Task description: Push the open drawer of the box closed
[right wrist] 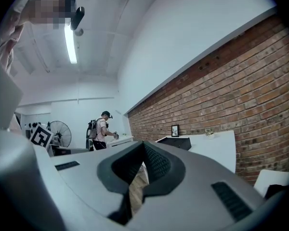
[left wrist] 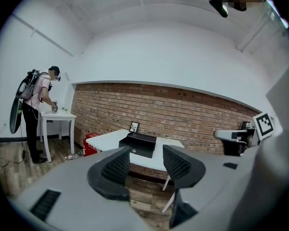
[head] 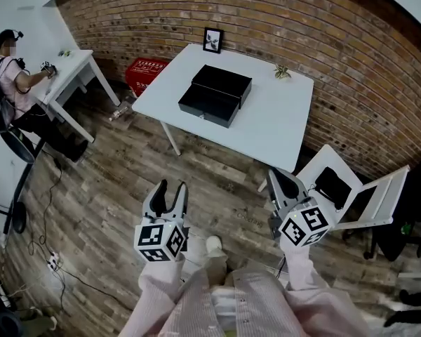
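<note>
A black box (head: 216,93) lies on the white table (head: 284,121) ahead of me, its drawer (head: 208,109) pulled out toward me. Both grippers hang over the wooden floor, well short of the table. My left gripper (head: 172,185) is open with nothing between its jaws; in the left gripper view (left wrist: 147,160) the box (left wrist: 140,144) shows through the gap. My right gripper (head: 279,177) points to the table's right part. In the right gripper view (right wrist: 143,148) its tips meet, empty, and the box (right wrist: 176,142) sits far ahead.
A picture frame (head: 212,40) and a small plant (head: 282,71) stand at the table's back edge. A red crate (head: 146,74) sits by the brick wall. A person (head: 14,76) works at another white table (head: 70,69) at left. A white chair (head: 351,188) stands at right.
</note>
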### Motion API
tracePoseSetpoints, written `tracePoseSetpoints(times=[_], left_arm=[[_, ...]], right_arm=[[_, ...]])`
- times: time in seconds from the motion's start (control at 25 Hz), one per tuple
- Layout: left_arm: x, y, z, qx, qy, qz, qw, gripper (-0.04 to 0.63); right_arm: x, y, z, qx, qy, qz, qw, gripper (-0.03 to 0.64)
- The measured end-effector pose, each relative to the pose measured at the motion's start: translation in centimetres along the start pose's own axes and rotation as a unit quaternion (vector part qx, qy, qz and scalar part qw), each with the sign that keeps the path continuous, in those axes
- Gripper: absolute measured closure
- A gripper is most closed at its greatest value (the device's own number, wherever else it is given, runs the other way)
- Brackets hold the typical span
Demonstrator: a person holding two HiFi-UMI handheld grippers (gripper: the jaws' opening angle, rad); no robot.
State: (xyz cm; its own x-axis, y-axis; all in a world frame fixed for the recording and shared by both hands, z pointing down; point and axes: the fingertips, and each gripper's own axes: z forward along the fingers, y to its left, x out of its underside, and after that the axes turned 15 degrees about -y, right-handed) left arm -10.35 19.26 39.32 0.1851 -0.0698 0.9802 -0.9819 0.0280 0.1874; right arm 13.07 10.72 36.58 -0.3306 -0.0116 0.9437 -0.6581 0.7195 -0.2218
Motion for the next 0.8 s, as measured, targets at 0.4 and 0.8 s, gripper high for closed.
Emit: tracePoseSetpoints(times=[0.4,0.8], left_arm=[[1.6,3.8,6.3,0.022,0.026,-0.01,0.9994,0.393],[2.8,4.7,9.9,0.052,0.045,-0.013,0.9975,0.393]], right_arm=[[2.6,-1.4,5.9,0.026,0.006,0.002,1.0,0.614],[3.9,-2.2,8.4,0.043,0.01,-0.002,0.999,0.614]])
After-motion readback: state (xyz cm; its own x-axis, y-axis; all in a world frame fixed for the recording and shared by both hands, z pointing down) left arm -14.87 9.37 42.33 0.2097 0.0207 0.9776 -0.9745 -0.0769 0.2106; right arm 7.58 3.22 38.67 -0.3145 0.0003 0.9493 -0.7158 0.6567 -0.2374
